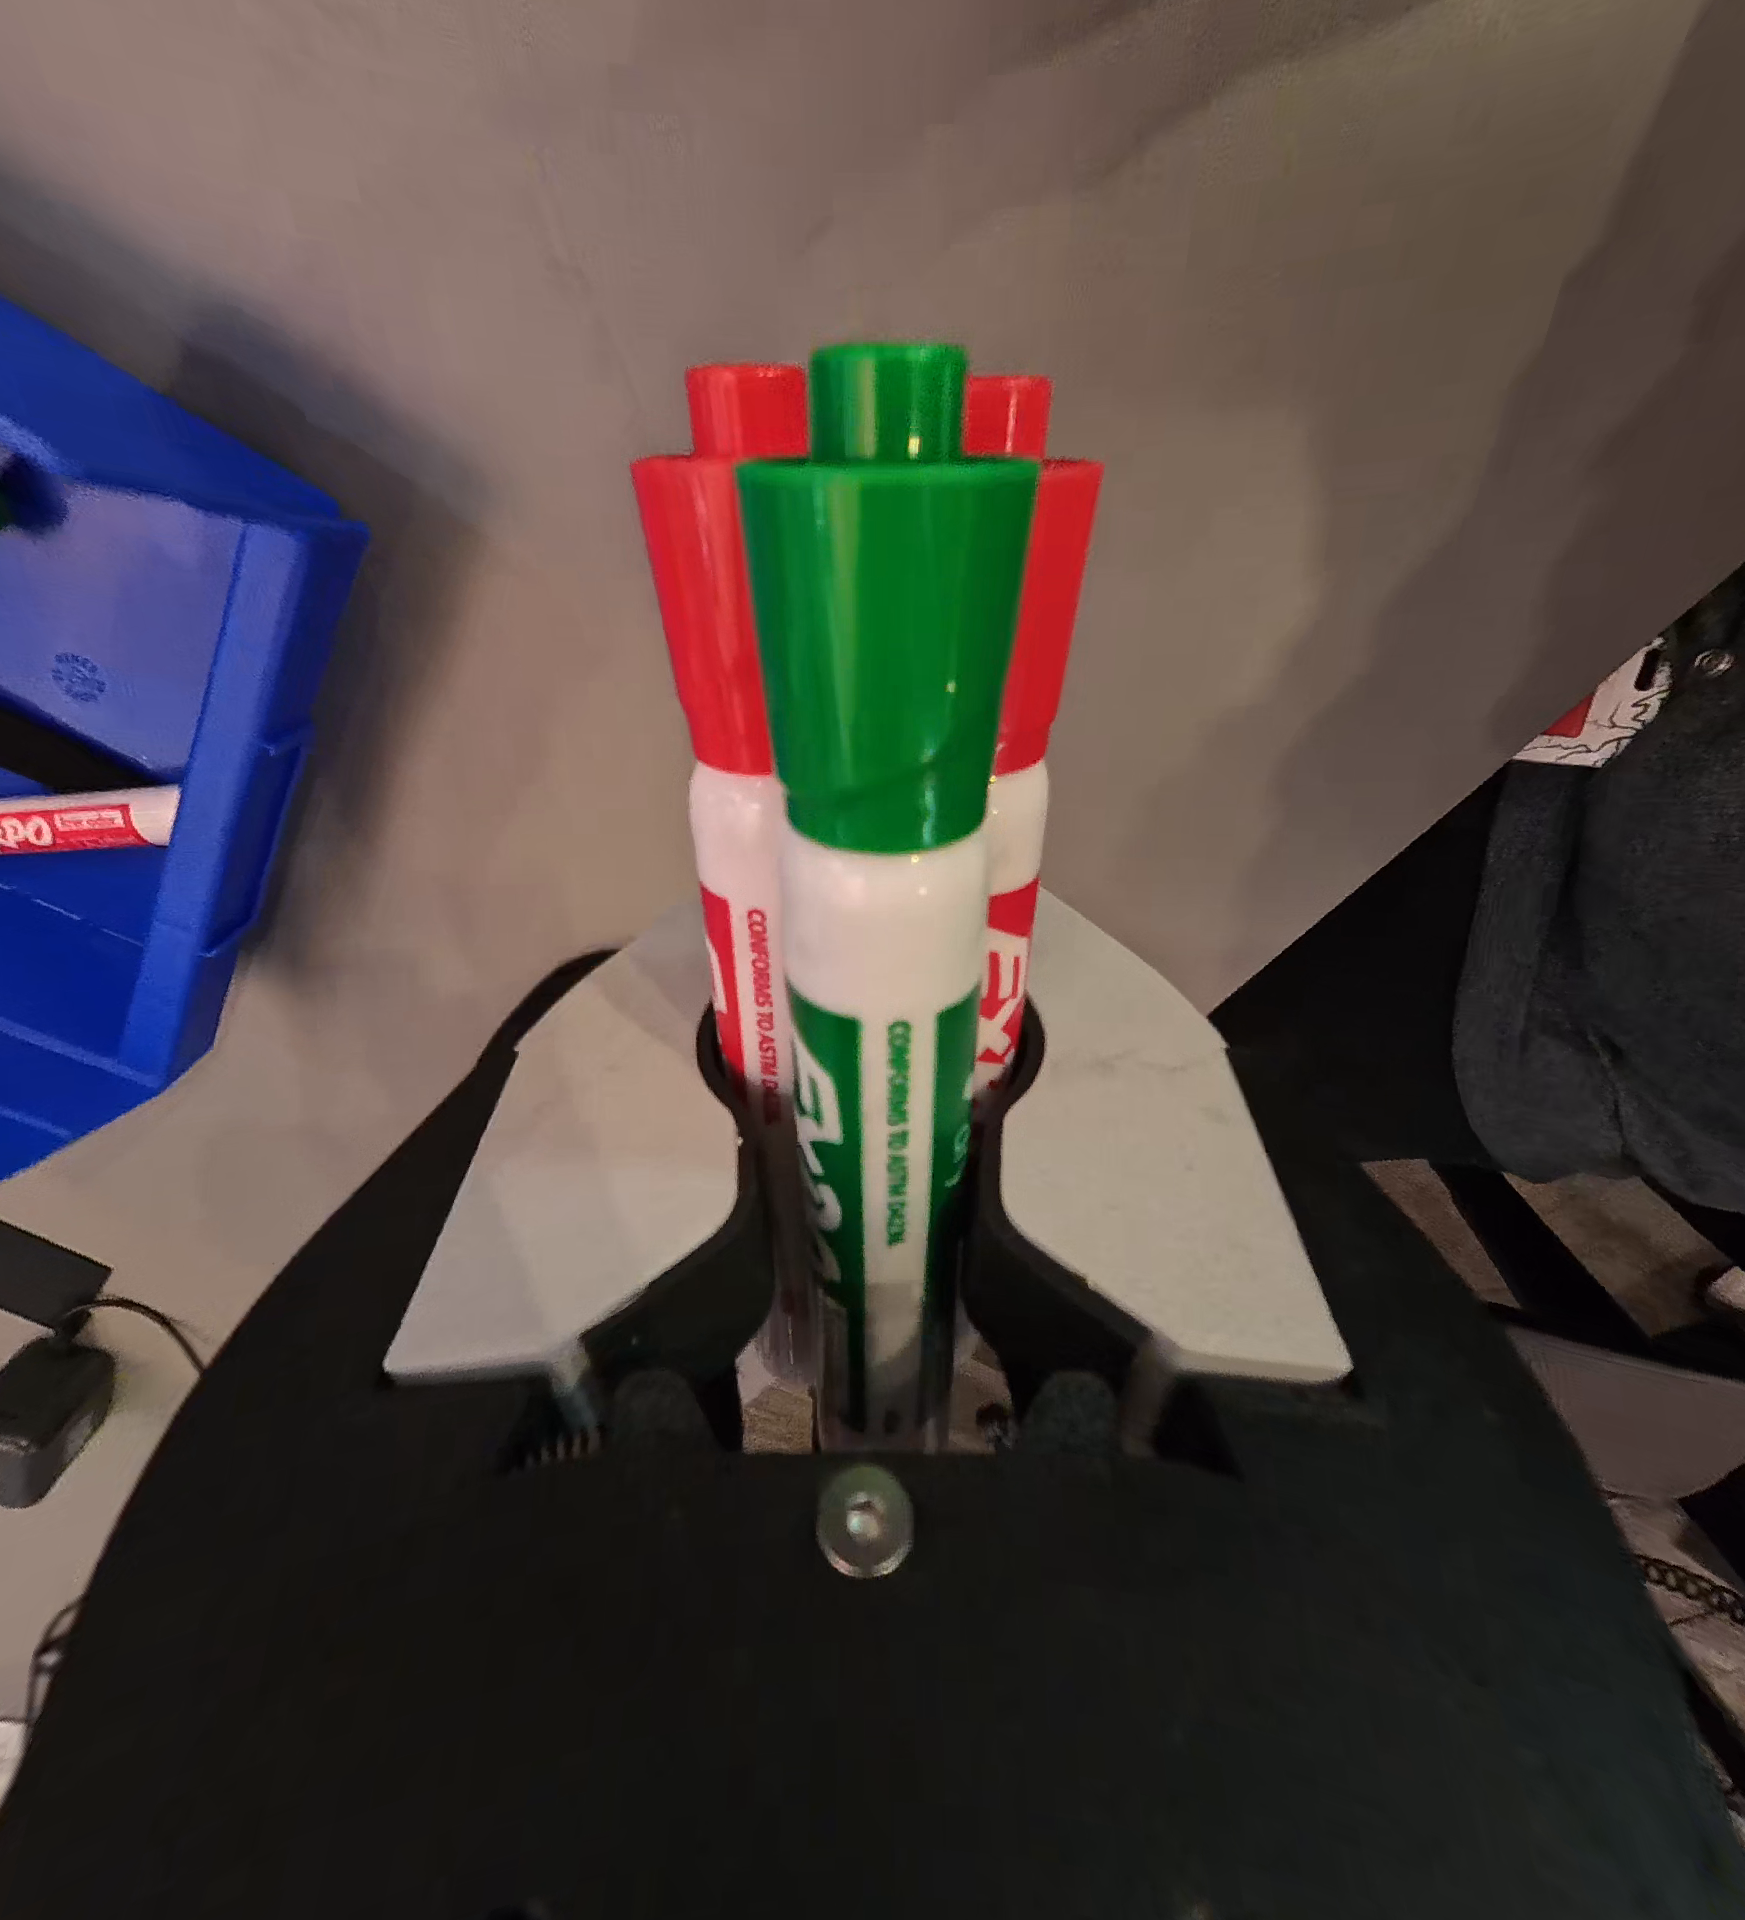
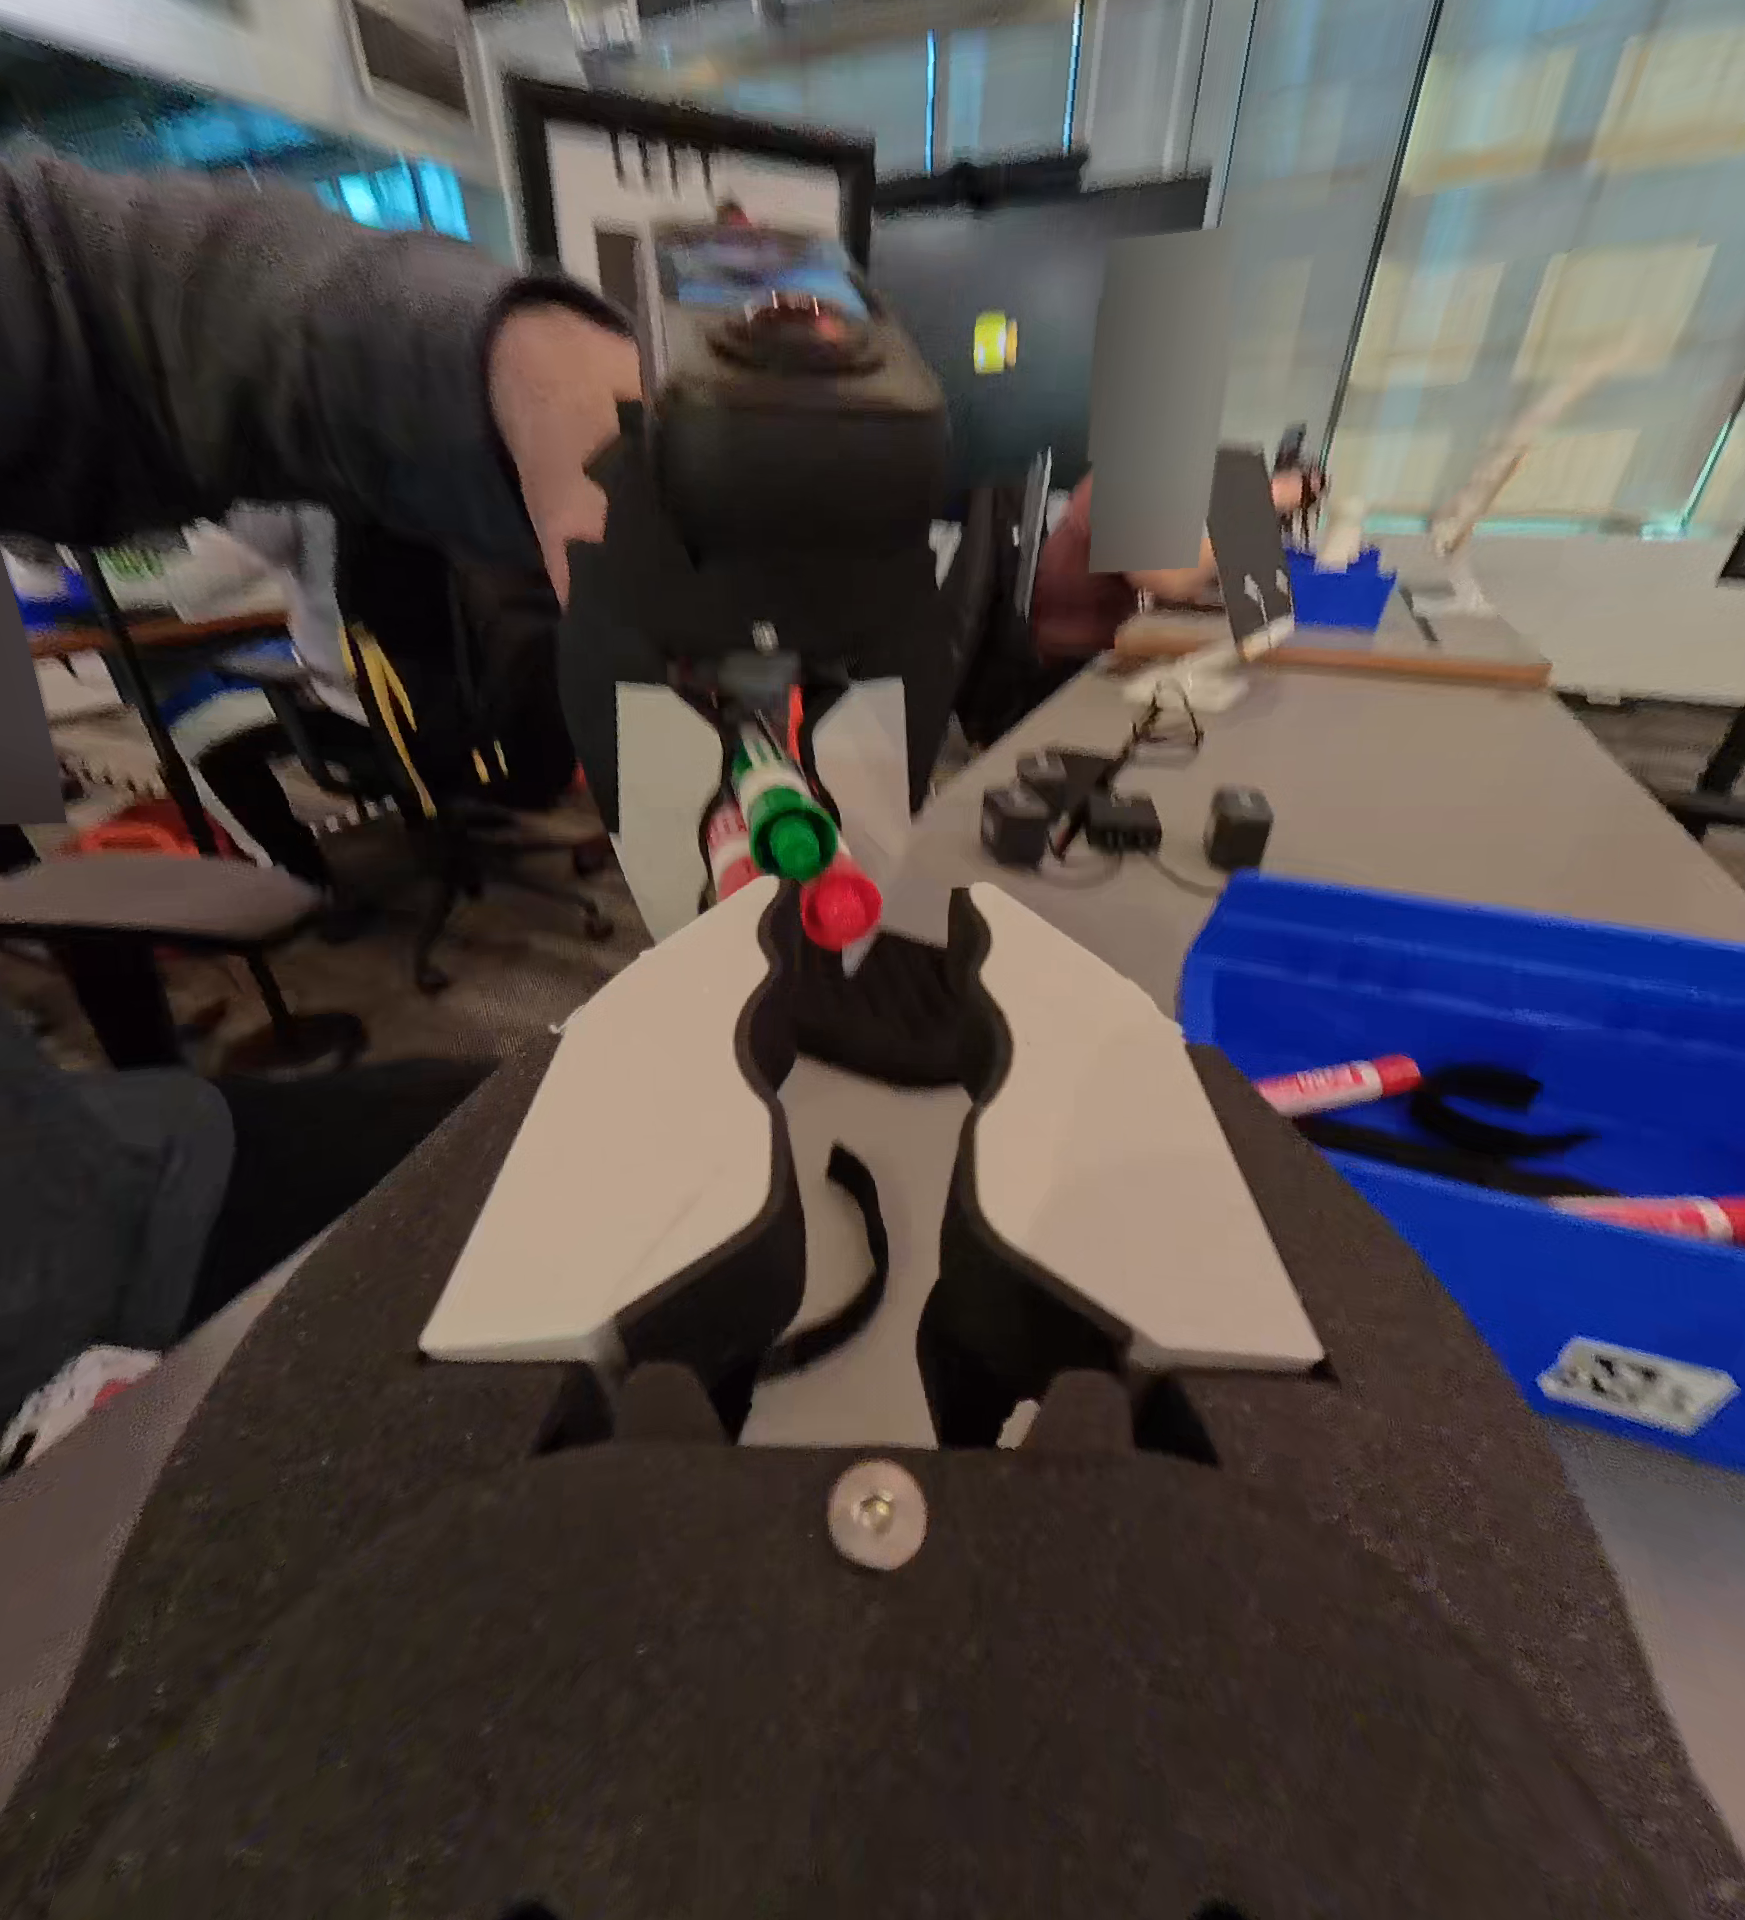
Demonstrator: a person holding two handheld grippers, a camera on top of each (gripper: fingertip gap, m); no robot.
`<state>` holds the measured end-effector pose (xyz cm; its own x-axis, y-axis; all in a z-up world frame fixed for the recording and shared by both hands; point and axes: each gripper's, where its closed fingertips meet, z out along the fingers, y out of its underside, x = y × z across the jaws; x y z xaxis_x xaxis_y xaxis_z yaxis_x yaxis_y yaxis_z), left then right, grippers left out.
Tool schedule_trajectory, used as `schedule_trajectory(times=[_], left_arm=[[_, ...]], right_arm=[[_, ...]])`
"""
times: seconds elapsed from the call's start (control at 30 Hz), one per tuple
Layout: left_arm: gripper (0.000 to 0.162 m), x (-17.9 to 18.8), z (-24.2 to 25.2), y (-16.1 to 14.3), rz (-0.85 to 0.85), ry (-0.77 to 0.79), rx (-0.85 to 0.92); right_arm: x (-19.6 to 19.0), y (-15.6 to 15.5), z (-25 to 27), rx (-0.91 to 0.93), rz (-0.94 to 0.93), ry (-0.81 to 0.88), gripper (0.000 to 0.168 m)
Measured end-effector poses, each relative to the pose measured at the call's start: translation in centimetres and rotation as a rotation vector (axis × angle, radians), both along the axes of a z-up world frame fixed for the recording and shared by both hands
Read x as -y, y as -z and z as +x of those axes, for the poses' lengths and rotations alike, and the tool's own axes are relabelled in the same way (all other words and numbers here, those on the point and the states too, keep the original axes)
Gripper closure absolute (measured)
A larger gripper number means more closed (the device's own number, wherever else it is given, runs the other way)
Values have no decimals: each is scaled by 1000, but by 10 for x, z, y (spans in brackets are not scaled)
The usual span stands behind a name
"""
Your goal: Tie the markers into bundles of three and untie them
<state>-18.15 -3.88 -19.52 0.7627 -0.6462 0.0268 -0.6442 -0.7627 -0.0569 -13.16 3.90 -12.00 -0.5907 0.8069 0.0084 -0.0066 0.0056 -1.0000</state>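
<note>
Left gripper (image 1: 873, 1060) has its fingers clamped on three markers (image 1: 873, 727), one green in front and two red behind, caps pointing away from it, held in the air above the worktop (image 1: 1263, 364). From the right side the same bundle (image 2: 795, 842) points cap-first at the right gripper (image 2: 873, 935), whose fingers sit spread apart with nothing pinched; the red cap is just beside its tips. A black band (image 2: 852, 1257) hangs loose in the gap between those fingers, and something dark and ribbed sits at the tips; cannot tell whether that is the tie itself. No band is visible around the markers, so my read is that the wrap is not yet on. A blue bin (image 2: 1470, 977) stands near the right gripper on the worktop, with spare red markers (image 2: 1341, 1083) and more black ties (image 2: 1470, 1101) inside. To do this step well: keep the left grip firm and the three barrels parallel so none slides out, bring the loop over the cap ends square on, and seat it on the barrels past the caps, not on the tapered caps where it would slip. Motion blur is heavy, so fine contact is unclear.
</note>
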Motion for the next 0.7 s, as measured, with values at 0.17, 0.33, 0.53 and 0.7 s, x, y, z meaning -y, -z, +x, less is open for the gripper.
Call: schedule_trajectory(times=[0.17,0.33,0.53,0.7], left_arm=[[120,22,-24,14,-17,-77,-21],[120,46,-45,30,-39,-146,-40],[120,63,-59,40,-55,-191,-45],[120,66,-58,47,-58,-182,-32]], right_arm=[[11,69,-7,318,168,26,142],[42,147,-13,635,247,33,139],[55,191,-10,788,364,180,126],[56,211,-6,821,442,229,150]])
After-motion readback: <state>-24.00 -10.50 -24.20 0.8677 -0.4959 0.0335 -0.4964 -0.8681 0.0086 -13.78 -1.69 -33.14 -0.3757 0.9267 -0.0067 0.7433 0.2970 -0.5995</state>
